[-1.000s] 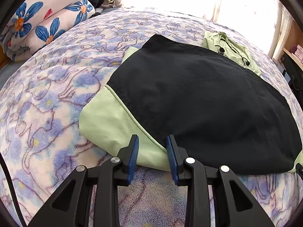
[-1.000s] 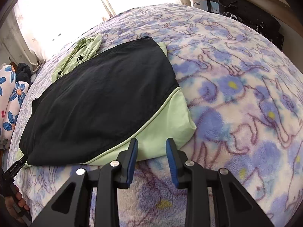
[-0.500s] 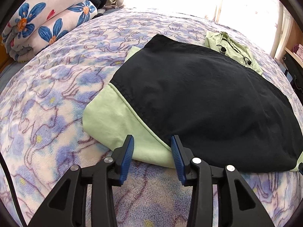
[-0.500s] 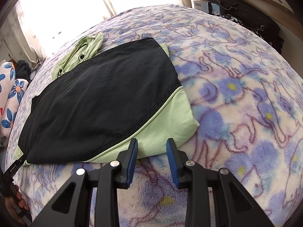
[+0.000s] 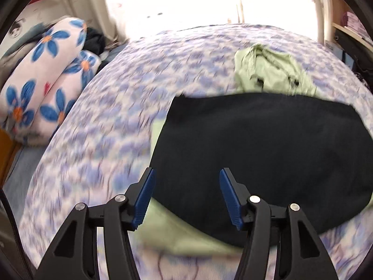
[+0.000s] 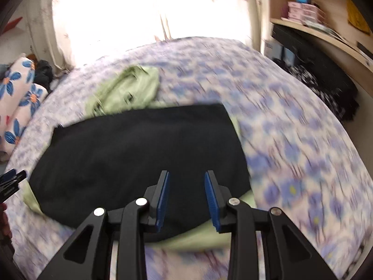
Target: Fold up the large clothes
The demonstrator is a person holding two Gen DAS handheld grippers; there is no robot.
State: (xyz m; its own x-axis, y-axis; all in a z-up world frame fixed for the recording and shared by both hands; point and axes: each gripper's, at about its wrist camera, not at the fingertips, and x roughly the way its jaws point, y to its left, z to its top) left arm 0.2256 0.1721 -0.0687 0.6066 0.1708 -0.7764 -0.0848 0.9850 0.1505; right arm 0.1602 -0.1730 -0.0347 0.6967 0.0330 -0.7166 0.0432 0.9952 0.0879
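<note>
— So where's the jacket (image 5: 256,158)?
— Flat on the bed (image 5: 112,126), at twelve o'clock from my left gripper (image 5: 186,196); its jaws just widened, empty. Right gripper (image 6: 186,198) parted, empty too.
— Risk?
— Grabbing one layer only, dragging the fold askew.

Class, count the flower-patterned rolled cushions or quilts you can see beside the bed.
2. Both lie stacked at the left of the bed: the upper flowered roll and the lower flowered roll against it. More may be hidden behind them.
</note>
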